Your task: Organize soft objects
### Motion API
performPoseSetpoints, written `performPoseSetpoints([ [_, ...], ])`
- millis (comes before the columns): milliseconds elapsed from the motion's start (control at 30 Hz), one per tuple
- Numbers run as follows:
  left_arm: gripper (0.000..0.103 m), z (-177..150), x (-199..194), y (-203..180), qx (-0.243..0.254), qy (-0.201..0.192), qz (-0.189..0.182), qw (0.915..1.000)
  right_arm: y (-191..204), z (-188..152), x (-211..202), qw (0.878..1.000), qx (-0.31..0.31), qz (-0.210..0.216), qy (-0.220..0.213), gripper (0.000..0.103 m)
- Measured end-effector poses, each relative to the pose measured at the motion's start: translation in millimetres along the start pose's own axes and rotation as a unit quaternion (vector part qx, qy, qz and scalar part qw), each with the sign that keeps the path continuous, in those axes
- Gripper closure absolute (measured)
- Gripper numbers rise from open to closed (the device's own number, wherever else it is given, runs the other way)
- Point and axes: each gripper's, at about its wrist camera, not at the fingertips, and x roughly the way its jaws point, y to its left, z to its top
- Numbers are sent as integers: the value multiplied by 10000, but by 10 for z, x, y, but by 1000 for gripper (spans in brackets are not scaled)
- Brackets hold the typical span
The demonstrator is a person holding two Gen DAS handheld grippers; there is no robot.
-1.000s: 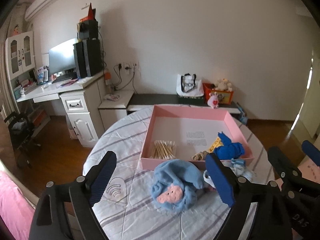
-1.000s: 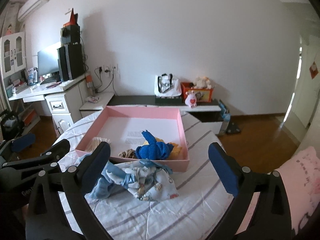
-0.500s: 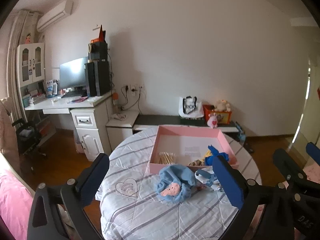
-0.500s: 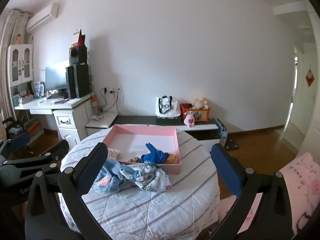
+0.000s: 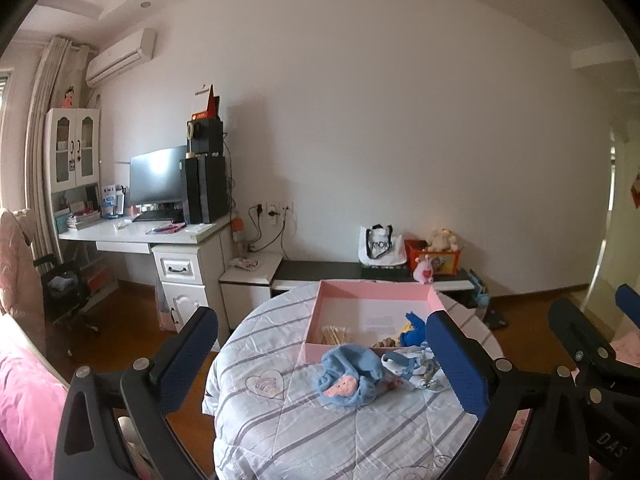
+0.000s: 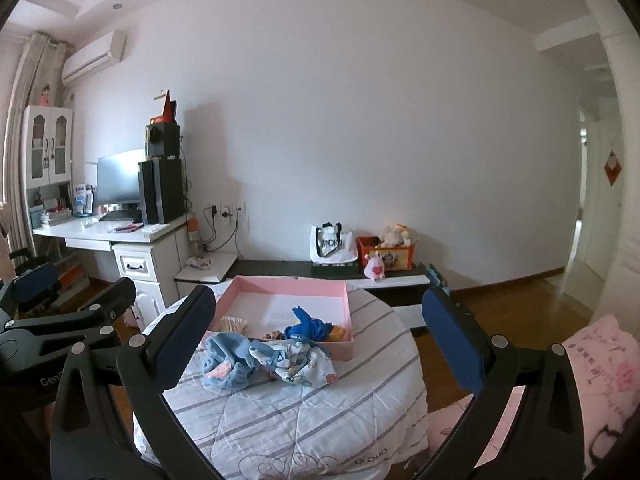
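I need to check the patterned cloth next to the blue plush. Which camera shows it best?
The right wrist view: the patterned cloth lies unobstructed beside the blue plush. In the left wrist view, the left gripper finger hides part of the cloth.

Soft, even daylight fills the room – brightest at the doorway [image 6: 588, 216] on the far right, where it washes out. The white wall [image 5: 400, 120] is evenly lit, with a faint shadow right of the computer tower [image 5: 204, 188]. Fisheye bending curves the ceiling – the corners go black. Focus is fairly sharp, without motion blur.
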Motion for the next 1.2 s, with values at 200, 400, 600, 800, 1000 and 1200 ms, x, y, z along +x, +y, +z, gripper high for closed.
performPoseSetpoints([
  [200,0,-38,-147,-64,22,-135,51,9999,-55,11,-160,9999,36,-11,-134,0],
  [400,0,-69,-190,-104,30,-244,76,9997,-67,20,-252,9997,31,-36,-252,0],
  [600,0,-90,-160,-117,28,-272,90,9996,-57,25,-273,9996,31,-32,-273,0],
  [800,0,-99,-160,-120,27,-261,97,9996,-56,38,-282,9997,31,-29,-260,0],
  [1000,0,-101,-134,-121,26,-211,79,9997,-62,41,-273,9997,29,-37,-230,0],
  [1200,0,-98,-124,-127,27,-202,83,9998,-74,47,-255,9998,35,-18,-212,0],
])
